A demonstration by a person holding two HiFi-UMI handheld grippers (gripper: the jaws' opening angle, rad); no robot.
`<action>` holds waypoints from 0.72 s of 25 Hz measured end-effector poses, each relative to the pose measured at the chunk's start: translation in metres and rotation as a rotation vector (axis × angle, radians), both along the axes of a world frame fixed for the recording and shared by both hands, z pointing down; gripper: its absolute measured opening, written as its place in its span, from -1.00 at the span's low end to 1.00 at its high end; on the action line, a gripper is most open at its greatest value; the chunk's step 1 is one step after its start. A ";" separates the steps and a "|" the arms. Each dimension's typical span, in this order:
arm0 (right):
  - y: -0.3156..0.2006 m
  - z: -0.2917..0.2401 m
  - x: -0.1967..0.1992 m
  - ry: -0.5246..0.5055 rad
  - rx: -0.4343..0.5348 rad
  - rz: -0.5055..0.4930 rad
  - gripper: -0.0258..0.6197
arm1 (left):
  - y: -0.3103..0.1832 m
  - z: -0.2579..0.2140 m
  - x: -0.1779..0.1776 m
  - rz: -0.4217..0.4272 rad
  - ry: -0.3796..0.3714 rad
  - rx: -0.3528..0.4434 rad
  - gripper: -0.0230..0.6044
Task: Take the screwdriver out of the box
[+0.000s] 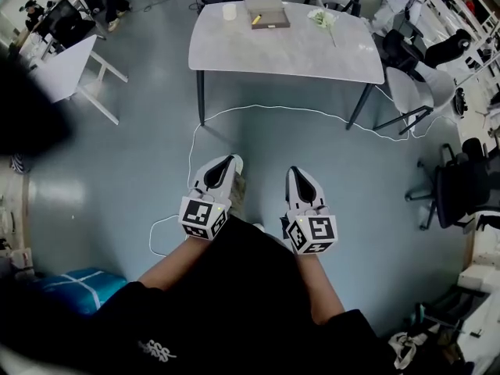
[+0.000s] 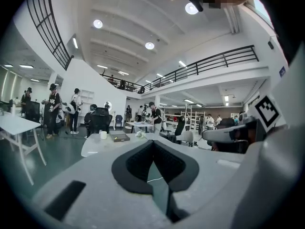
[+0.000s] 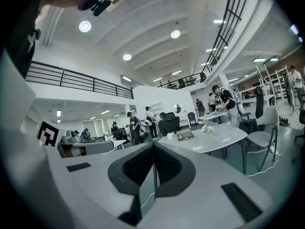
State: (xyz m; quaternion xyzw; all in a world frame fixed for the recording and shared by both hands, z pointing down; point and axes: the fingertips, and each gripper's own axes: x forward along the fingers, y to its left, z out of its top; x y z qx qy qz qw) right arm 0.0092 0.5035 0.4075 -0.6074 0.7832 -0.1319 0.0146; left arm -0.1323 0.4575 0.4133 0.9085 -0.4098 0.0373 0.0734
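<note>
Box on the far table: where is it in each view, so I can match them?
Head view: box, top centre, on the table.
Left gripper view: box, left of centre, mid-height.
Right gripper view: box, right of centre.
Shared landmark: white cup just left of it.

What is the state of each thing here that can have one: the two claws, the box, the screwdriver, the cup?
Left claw: shut, empty, over the floor.
Right claw: shut, empty, over the floor.
Box: on the table, seems open.
Screwdriver: lying in the box, not yet taken.
Cup: upright, beside the box.
</note>
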 end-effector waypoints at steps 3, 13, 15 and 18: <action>-0.010 0.008 0.002 -0.009 -0.024 0.008 -0.88 | -0.015 0.008 0.003 0.011 -0.003 -0.020 -0.87; -0.093 0.041 0.022 0.049 -0.112 0.090 -0.88 | -0.111 0.040 0.027 0.063 0.012 -0.075 -0.87; -0.121 0.047 0.023 0.051 -0.141 0.084 -0.88 | -0.140 0.048 0.028 0.072 0.018 -0.090 -0.87; -0.171 0.050 0.023 0.075 -0.173 0.048 -0.88 | -0.192 0.057 0.031 0.057 0.043 -0.115 -0.87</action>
